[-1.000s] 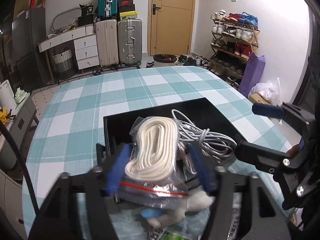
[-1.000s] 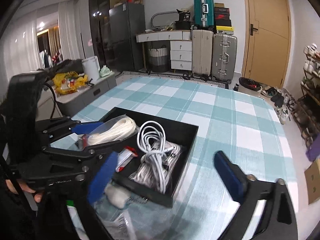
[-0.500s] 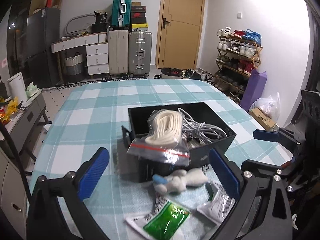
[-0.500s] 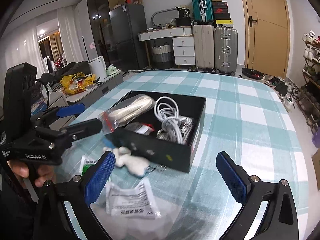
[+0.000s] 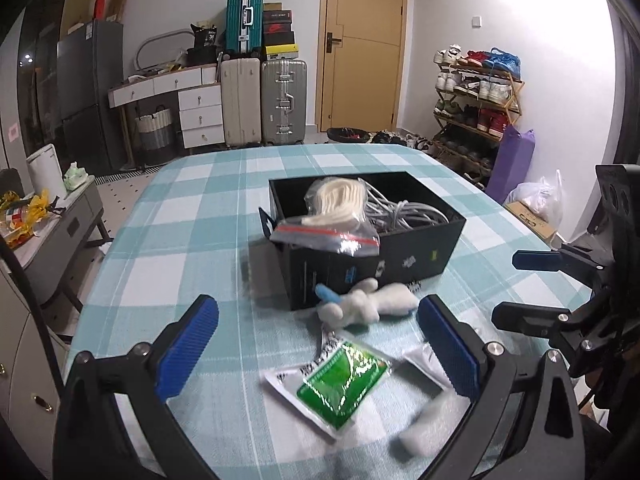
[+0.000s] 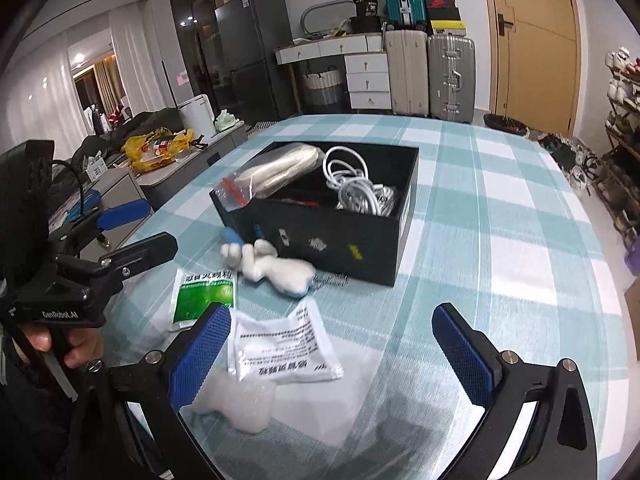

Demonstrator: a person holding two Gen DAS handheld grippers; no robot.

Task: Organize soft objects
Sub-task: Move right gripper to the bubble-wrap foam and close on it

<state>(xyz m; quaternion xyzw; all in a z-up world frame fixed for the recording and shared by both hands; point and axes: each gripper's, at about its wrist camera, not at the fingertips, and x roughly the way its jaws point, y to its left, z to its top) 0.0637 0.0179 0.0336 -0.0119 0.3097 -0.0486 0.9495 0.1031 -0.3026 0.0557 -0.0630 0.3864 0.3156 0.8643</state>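
Observation:
A black box (image 5: pixel 416 254) (image 6: pixel 340 240) stands on the checked table. A bagged white rope (image 5: pixel 334 208) (image 6: pixel 276 170) lies over its near-left rim, beside a white cable bundle (image 5: pixel 400 210) (image 6: pixel 356 184). A white plush toy (image 5: pixel 368 304) (image 6: pixel 272 264), a green packet (image 5: pixel 340 380) (image 6: pixel 202 294), a white packet (image 6: pixel 280 346) and a foam piece (image 6: pixel 240 404) lie in front of the box. My left gripper (image 5: pixel 320 350) (image 6: pixel 132 226) is open and empty above the packets. My right gripper (image 6: pixel 332 354) (image 5: pixel 532 288) is open and empty.
The checked tablecloth (image 5: pixel 192 216) covers the table. A grey side cabinet (image 5: pixel 60 224) stands left of the table. Suitcases (image 5: pixel 264 100), a drawer unit, a door and a shoe rack (image 5: pixel 476 96) stand at the back.
My left gripper opened, let go of the bagged rope on the box rim and drew back. My right gripper also drew back from the box.

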